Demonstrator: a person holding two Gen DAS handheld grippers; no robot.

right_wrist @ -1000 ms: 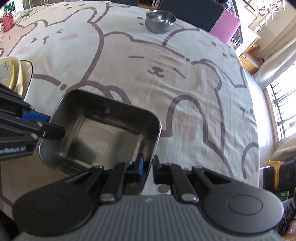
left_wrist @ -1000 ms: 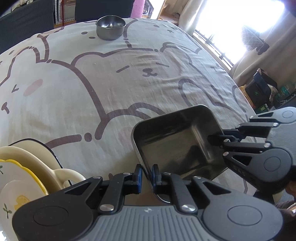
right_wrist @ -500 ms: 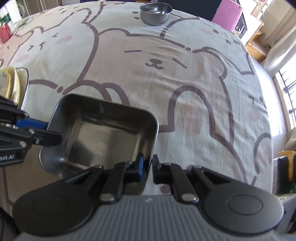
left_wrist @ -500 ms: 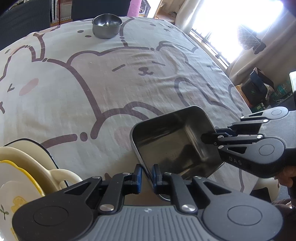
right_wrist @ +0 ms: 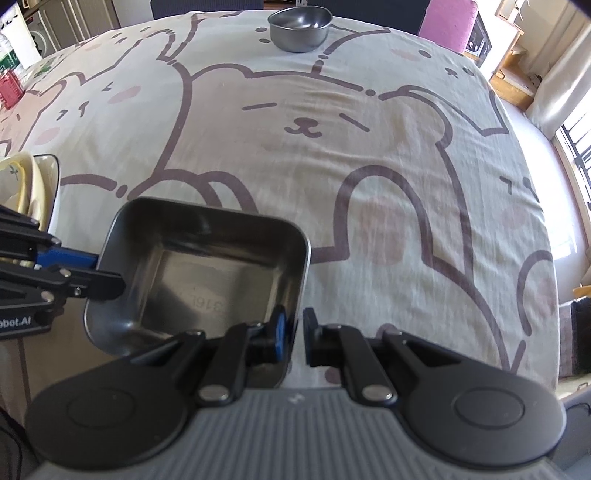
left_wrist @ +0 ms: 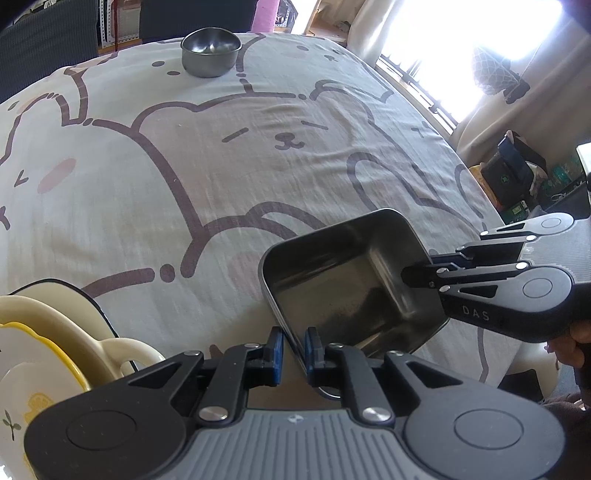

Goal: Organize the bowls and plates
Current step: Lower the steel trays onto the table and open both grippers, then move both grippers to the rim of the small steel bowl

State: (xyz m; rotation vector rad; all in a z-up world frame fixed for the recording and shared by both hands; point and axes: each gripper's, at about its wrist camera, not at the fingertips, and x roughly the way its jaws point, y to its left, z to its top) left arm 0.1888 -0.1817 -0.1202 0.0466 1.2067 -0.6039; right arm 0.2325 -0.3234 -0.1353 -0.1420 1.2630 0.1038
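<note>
A square steel tray (left_wrist: 343,288) (right_wrist: 207,266) hangs just over the bear-print tablecloth (left_wrist: 221,166), tilted. My left gripper (left_wrist: 295,345) (right_wrist: 109,273) is shut on its left wall, blue pads either side of the rim. Shut on the opposite wall is my right gripper (right_wrist: 293,332) (left_wrist: 417,267). A round steel bowl (left_wrist: 210,53) (right_wrist: 299,26) stands alone at the table's far end. At the near left lies a stack of cream and yellow plates (left_wrist: 44,332) (right_wrist: 26,181), with a handled cream dish among them.
The table drops off at the right toward a bright window with curtains and bags on the floor (left_wrist: 517,170). A pink chair (right_wrist: 447,22) stands behind the far edge. A red basket (right_wrist: 11,92) sits far left.
The right gripper has shifted a little sideways with the tray and rolled slightly. Both grippers keep their hold on the tray; the left one has stayed put.
</note>
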